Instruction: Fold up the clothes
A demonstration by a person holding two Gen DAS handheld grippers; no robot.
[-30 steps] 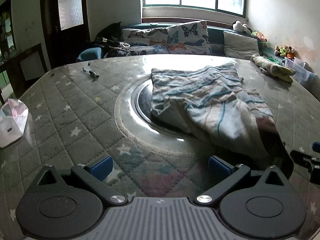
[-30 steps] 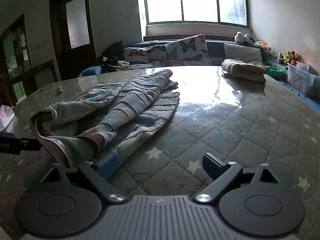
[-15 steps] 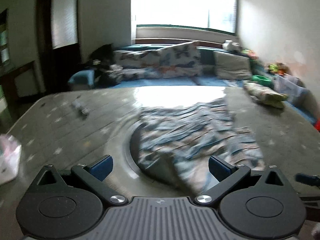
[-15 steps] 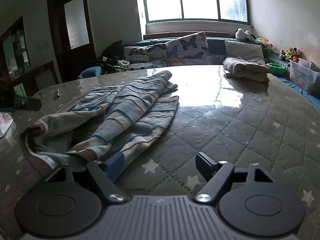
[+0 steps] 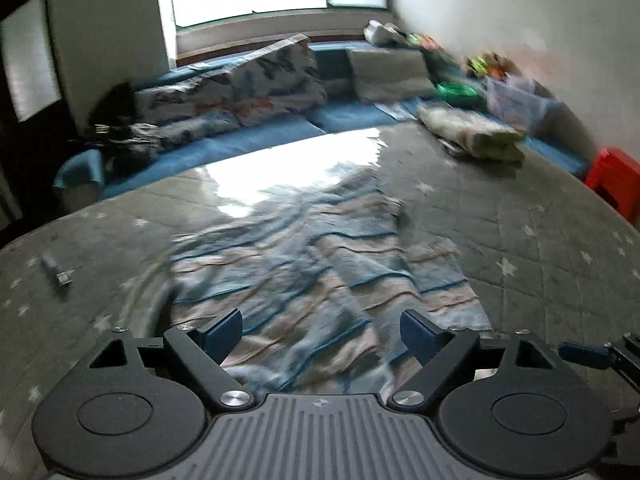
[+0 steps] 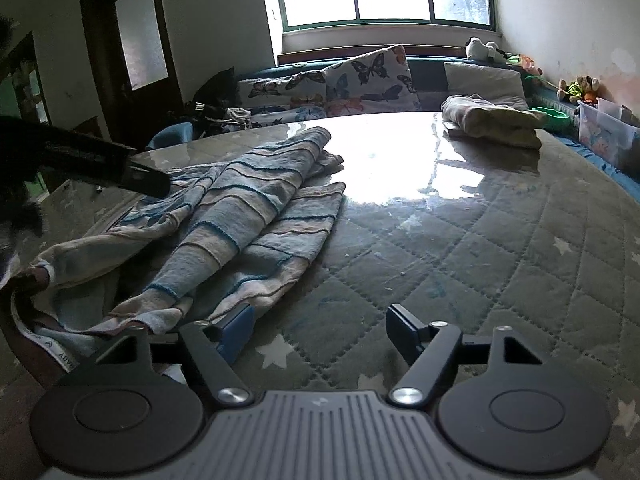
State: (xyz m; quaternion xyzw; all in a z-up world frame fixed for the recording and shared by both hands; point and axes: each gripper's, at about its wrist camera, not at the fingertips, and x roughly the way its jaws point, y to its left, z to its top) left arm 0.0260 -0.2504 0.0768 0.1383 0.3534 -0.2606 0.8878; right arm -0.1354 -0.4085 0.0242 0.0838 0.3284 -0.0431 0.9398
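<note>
One striped garment [image 6: 240, 216] rumpled on table [image 6: 480, 240] — both grippers' fingers closing, pinching nothing yet.

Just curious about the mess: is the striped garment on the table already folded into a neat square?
No, the striped garment lies spread and rumpled across the table.

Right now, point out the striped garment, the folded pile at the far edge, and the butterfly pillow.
Striped garment [image 6: 240, 216], right wrist view, on its blue-banded middle.
Folded pile [image 6: 496, 120], right wrist view, on its top layer.
Butterfly pillow [image 6: 368, 76], right wrist view, on its printed face.
</note>
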